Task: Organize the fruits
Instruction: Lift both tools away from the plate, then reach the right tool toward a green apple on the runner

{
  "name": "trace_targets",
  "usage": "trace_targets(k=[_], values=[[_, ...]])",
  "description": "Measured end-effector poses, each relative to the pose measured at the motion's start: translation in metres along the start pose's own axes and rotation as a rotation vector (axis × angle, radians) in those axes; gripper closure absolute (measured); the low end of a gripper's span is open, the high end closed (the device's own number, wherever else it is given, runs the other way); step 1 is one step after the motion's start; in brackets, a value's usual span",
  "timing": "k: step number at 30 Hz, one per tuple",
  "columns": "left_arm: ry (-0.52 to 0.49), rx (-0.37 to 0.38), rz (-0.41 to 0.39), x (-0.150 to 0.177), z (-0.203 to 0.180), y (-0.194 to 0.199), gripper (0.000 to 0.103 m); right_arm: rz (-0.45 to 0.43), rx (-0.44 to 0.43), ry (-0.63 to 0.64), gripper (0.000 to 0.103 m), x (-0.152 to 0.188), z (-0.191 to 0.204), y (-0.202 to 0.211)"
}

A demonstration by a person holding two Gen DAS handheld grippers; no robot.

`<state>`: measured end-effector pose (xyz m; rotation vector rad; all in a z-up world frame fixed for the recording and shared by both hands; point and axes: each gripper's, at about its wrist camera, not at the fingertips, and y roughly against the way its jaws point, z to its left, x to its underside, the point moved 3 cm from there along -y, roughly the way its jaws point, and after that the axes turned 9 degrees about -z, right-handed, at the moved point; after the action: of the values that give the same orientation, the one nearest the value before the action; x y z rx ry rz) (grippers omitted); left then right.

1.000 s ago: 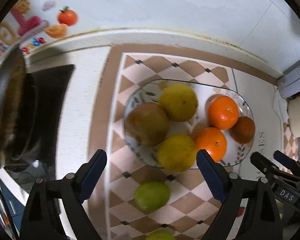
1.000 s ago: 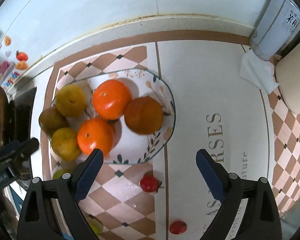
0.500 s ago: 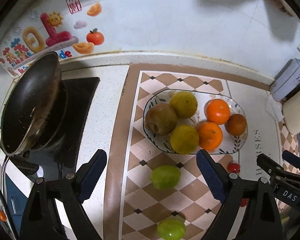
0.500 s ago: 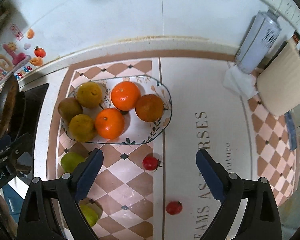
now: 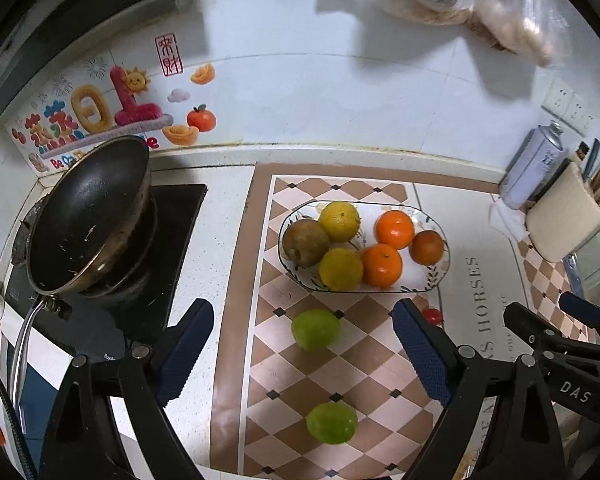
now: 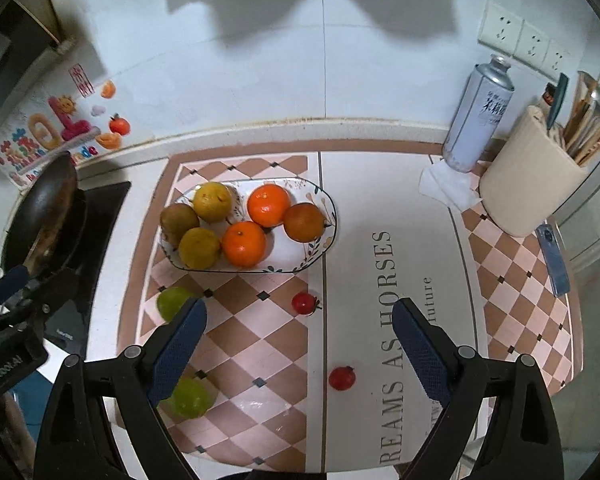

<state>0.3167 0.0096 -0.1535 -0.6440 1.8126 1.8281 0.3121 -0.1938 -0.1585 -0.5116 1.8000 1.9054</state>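
From up here I see the oval plate (image 6: pixel 324 236) on the checked mat (image 6: pixel 260 344) of the tabletop, holding six fruits: two yellow ones, a brownish pear (image 6: pixel 179 219), two bright oranges (image 6: pixel 244 243) and a darker one at the right end. Nearer me, loose on the mat, lie two green fruits (image 5: pixel 315 329) (one just near the plate's left end, one closer to the tabletop's near edge) and two small red fruits (image 6: pixel 305 303), well apart from each other. Far left a dark wok (image 5: pixel 88 212) sits tilted on the stove; far right stand a spray can (image 6: pixel 478 114) on a tissue and a beige utensil holder (image 6: pixel 528 188). Nothing blocks the loose fruit. My left tongs (image 5: pixel 302 352) stand wide apart, above the mat, gripping nothing. My right tongs (image 6: pixel 298 348) are equally wide apart and bare, touching nothing.
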Motion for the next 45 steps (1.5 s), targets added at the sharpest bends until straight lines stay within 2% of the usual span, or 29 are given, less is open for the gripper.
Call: trace_targets(k=[7,16,22,25,26,27,30,35,38,42,45], values=[[-0.022,0.017,-0.056,0.008,-0.005,0.033,0.011,-0.069,-0.004,-0.011,0.007,0.008,0.002,0.046],[-0.021,0.021,-0.102,0.013,-0.004,0.058,0.011,-0.114,0.0,-0.033,0.007,0.017,0.004,0.075],[-0.018,0.007,-0.129,0.012,-0.002,0.066,0.011,-0.131,-0.004,-0.063,0.007,0.018,0.003,0.078],[-0.015,-0.002,-0.109,0.012,0.002,0.059,0.011,-0.111,-0.019,-0.074,0.007,0.019,0.005,0.07],[-0.014,-0.012,-0.098,0.014,0.004,0.055,0.006,-0.099,-0.025,-0.075,0.007,0.021,0.007,0.066],[-0.013,-0.022,-0.087,0.015,0.007,0.051,0.003,-0.08,-0.043,-0.079,0.007,0.024,0.011,0.059],[-0.015,-0.079,-0.056,0.025,0.019,0.037,0.003,0.003,-0.104,-0.067,0.007,0.041,0.03,0.033],[-0.011,-0.22,0.067,0.06,0.056,-0.001,0.003,0.295,-0.282,-0.043,0.007,0.102,0.087,-0.046],[-0.005,-0.269,0.161,0.086,0.076,-0.024,0.003,0.439,-0.313,-0.017,0.007,0.137,0.115,-0.091],[0.028,-0.298,0.264,0.114,0.097,-0.048,0.003,0.545,-0.298,0.006,0.008,0.165,0.125,-0.135],[0.06,-0.293,0.313,0.122,0.104,-0.06,0.003,0.581,-0.317,0.003,0.025,0.172,0.127,-0.15]])
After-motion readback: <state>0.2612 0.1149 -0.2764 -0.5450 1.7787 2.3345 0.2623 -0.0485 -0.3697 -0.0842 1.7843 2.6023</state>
